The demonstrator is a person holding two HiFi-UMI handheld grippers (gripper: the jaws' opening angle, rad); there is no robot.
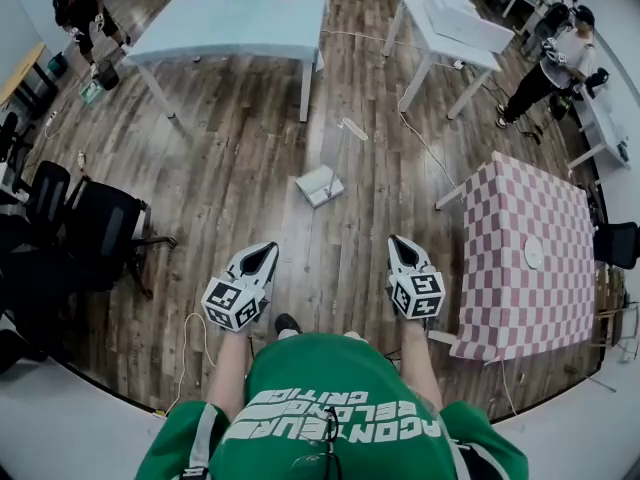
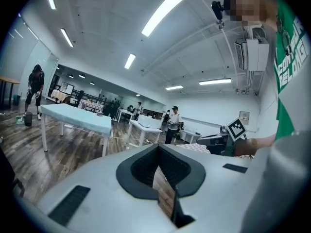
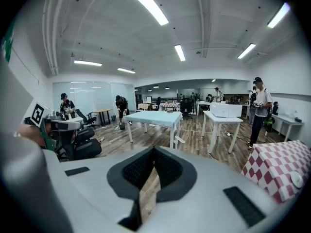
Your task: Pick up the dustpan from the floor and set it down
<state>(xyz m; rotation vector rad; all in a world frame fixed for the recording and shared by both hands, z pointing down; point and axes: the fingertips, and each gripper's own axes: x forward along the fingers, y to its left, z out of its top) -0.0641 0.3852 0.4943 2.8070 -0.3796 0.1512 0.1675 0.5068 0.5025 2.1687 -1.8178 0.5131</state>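
Note:
The dustpan (image 1: 320, 185), a pale grey-white pan, lies flat on the wooden floor in the head view, ahead of both grippers and between their lines. My left gripper (image 1: 269, 249) hovers short of it and to its left, jaws closed tip to tip with nothing in them. My right gripper (image 1: 396, 240) hovers to the dustpan's right, also shut and empty. In the left gripper view the left gripper (image 2: 158, 147) shows dark pads meeting at the tip. The right gripper (image 3: 154, 148) looks the same in the right gripper view. The dustpan is hidden in both gripper views.
A pink checkered table (image 1: 530, 258) stands close on the right. Black office chairs (image 1: 100, 228) crowd the left. A light blue table (image 1: 235, 23) and a white table (image 1: 450, 23) stand farther ahead. A power strip (image 1: 354, 128) with its cable lies beyond the dustpan. People stand at the room's edges.

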